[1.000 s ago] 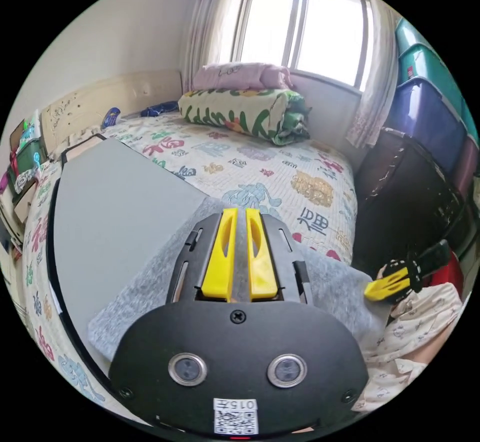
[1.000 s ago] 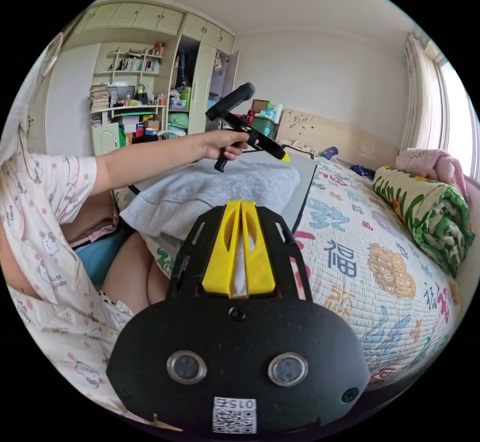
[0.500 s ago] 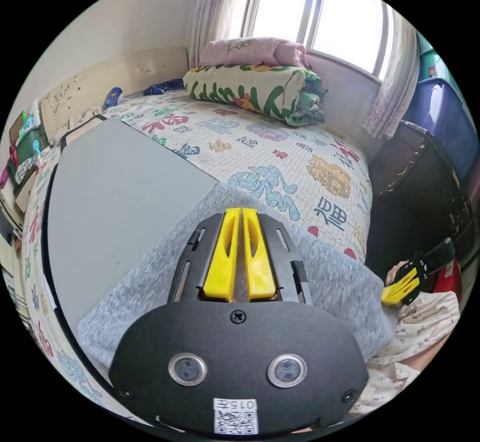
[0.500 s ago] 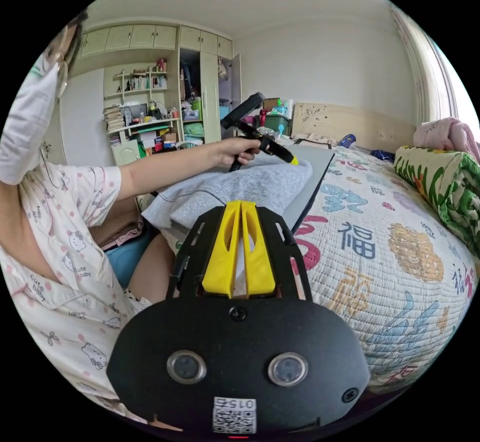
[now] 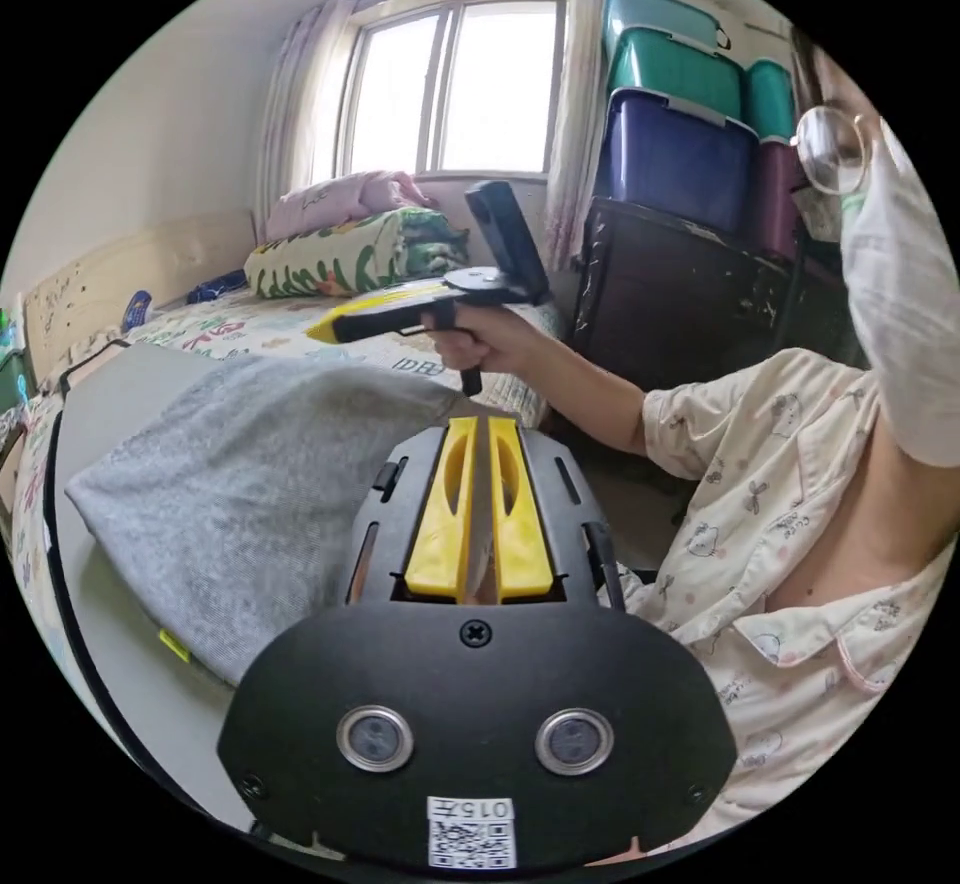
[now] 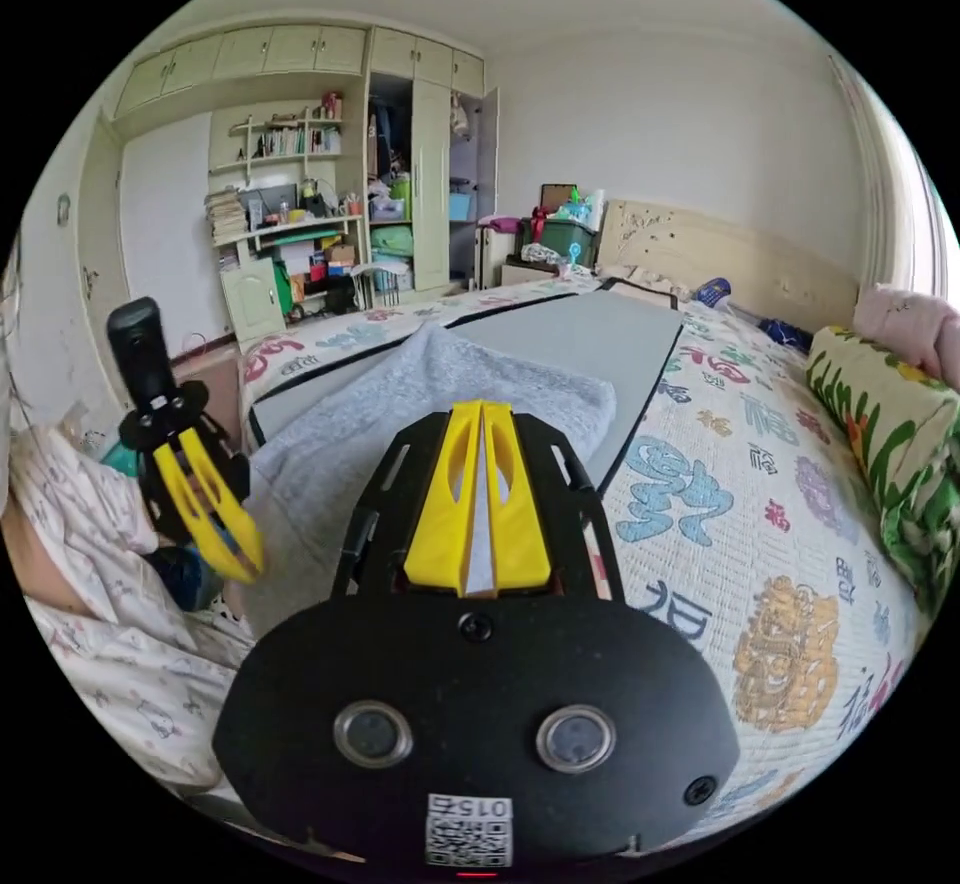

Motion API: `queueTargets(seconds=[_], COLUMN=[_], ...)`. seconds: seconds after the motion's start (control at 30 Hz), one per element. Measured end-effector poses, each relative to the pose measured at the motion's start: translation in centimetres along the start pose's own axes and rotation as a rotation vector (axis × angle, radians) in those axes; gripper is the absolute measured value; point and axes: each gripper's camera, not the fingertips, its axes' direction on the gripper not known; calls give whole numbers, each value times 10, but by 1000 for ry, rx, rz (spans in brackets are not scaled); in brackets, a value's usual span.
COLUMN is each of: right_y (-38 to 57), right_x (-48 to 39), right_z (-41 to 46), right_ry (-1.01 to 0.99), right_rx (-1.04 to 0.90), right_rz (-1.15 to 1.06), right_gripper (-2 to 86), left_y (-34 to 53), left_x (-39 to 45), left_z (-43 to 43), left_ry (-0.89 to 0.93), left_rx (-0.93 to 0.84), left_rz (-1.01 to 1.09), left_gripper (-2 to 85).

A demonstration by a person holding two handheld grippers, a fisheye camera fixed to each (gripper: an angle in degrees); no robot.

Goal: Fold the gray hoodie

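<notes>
The gray hoodie [image 5: 240,484] lies folded in a thick bundle on a gray mat [image 5: 110,394] on the bed. My left gripper [image 5: 478,424] is shut with nothing seen in it, just off the hoodie's near edge and facing the person's body. A hand holds my right gripper [image 5: 322,331] in the air above the hoodie, jaws together and empty. In the right gripper view, the right gripper [image 6: 482,411] points over the hoodie [image 6: 420,404] along the mat [image 6: 600,344]. The left gripper [image 6: 245,564] hangs at the left, tips down beside the hoodie's near edge.
A patterned quilt [image 6: 760,524] covers the bed, with a rolled blanket [image 5: 350,264] under the window. A dark cabinet [image 5: 680,294] with stacked storage bins [image 5: 670,124] stands beside the person. Wardrobe and shelves [image 6: 300,204] line the far wall.
The left gripper has come off the top of the hoodie and swung toward the person. The right gripper has moved from beside the bed's edge to above the hoodie.
</notes>
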Motion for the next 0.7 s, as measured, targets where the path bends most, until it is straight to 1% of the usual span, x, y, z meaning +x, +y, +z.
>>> queueTargets(seconds=[0.07,0.13,0.33,0.43,0.5,0.57,0.6,0.67,0.7], right_y=[-3,9,40,54,64,83,88,110,117], right_x=[-12,-22,-23,-30,-30,-29,-32,-52,-59], right_z=[35,54,72,75,70,55,51,30,25], right_ry=[134,178,188,237,247,259,267,299,289], right_rx=[-143,-208,-240,-232,-194,-109,-97,-67,-64], right_rz=[-72,-122,-123,-129,-106,-45,-37,-59,-81], right_gripper=[-6,-6,-7,-6,-6,-6,-6,-6,-6], left_y=[16,25,32,37,46,62,66,81,83], left_x=[0,-5,-18,-18,-19,-24,-25,-26,-26], left_z=[10,13,-4,-28,-49,-80,-87,-110,-114], left_ry=[-36,-24,47,52,-14,-173,-213,-345,-363], left_rx=[-12,-6,54,109,127,133,133,136,138], left_rz=[-61,-99,-165,-184,-216,-304,-327,-396,-405], left_gripper=[-6,-8,-9,-8,-8,-8,-8,-7,-7])
